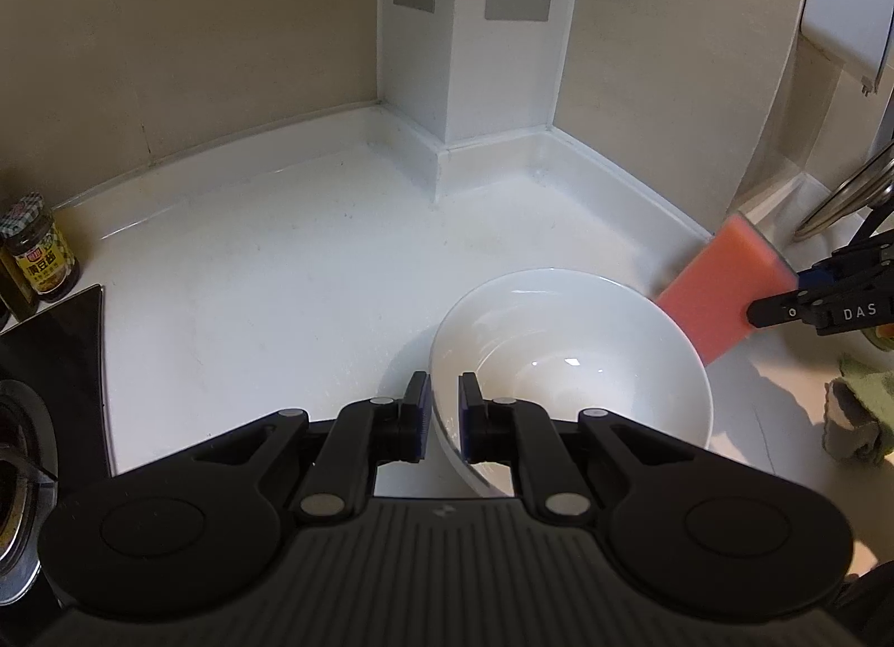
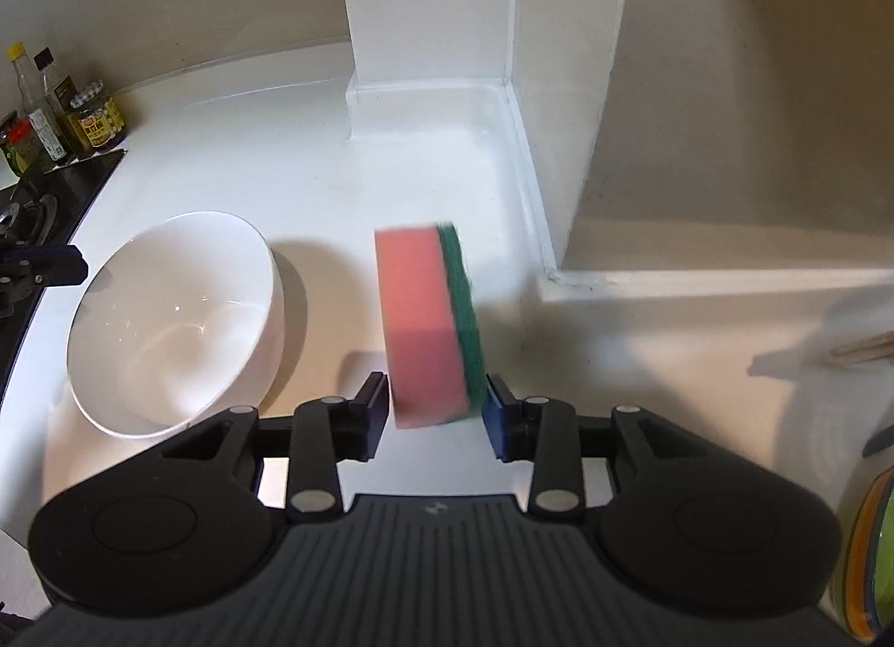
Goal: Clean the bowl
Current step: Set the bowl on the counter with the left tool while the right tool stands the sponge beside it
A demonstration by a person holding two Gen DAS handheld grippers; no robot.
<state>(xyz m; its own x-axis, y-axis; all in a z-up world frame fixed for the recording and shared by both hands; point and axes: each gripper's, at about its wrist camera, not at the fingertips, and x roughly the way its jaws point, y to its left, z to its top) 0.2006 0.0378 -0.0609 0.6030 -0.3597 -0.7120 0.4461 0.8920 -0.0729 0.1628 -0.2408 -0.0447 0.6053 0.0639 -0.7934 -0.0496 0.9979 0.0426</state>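
- White ceramic bowl (image 1: 570,367) is the landmark; it is tilted, with its rim gripped, over the white bench (image 1: 251,284), in front of the boxed white column (image 1: 475,60) at the corner of the wall.
- Left gripper (image 1: 444,418): fingers nearly closed, one pad outside the bowl wall and one inside, pinching the near rim. Bowl interior looks empty and glossy, with small highlights.
- From the right wrist view the bowl (image 2: 179,323) leans with its opening turned toward the camera; its lower edge is close to the bench, contact not resolvable.
- Right gripper (image 2: 436,412): fingers spread part way and clamped on a sponge (image 2: 430,328), pink foam with a green scouring layer on the side away from the bowl. Sponge edges are blurred.
- Sponge (image 1: 726,284) sits just right of the bowl, near its rim; cannot tell whether they touch.
- Sauce jar (image 1: 42,250) with yellow label stands well left of the bowl, beside the black hob (image 1: 50,345).
- Green cloth (image 1: 860,412) lies crumpled right of the bowl, at the frame edge.
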